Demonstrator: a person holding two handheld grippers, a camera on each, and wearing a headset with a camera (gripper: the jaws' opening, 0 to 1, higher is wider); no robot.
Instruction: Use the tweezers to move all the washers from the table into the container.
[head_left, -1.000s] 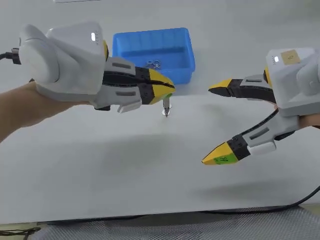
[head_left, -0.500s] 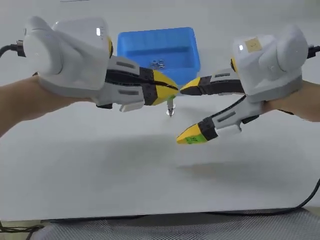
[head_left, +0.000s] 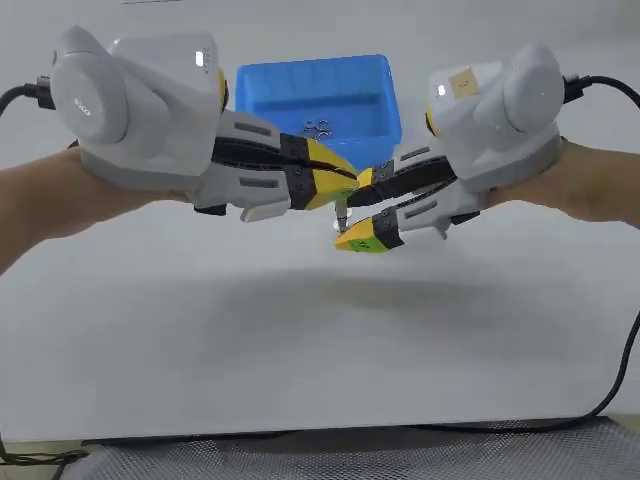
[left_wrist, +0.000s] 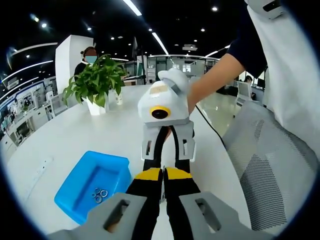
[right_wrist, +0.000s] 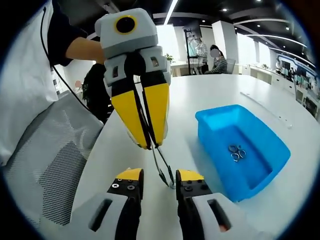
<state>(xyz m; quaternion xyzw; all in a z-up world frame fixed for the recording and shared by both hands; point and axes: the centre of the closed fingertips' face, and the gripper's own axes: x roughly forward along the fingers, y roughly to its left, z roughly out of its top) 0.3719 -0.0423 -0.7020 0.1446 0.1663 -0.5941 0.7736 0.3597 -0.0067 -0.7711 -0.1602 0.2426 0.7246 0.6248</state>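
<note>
Tweezers (head_left: 340, 212), one pair, hang pinched in the closed left gripper (head_left: 345, 178), tips down near the table (head_left: 300, 340). About three washers (right_wrist: 236, 151) lie clustered apart from them, inside the one blue container (right_wrist: 280, 145) just beyond. The right gripper (right_wrist: 159, 174) stands narrowly parted, either side of the tweezers' tips

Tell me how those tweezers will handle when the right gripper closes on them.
The tweezers look thin and springy, so their two arms would probably pinch together. They seem light, hanging from the shut left gripper alone. Bare metal may slip in the jaws of the open right gripper.
</note>
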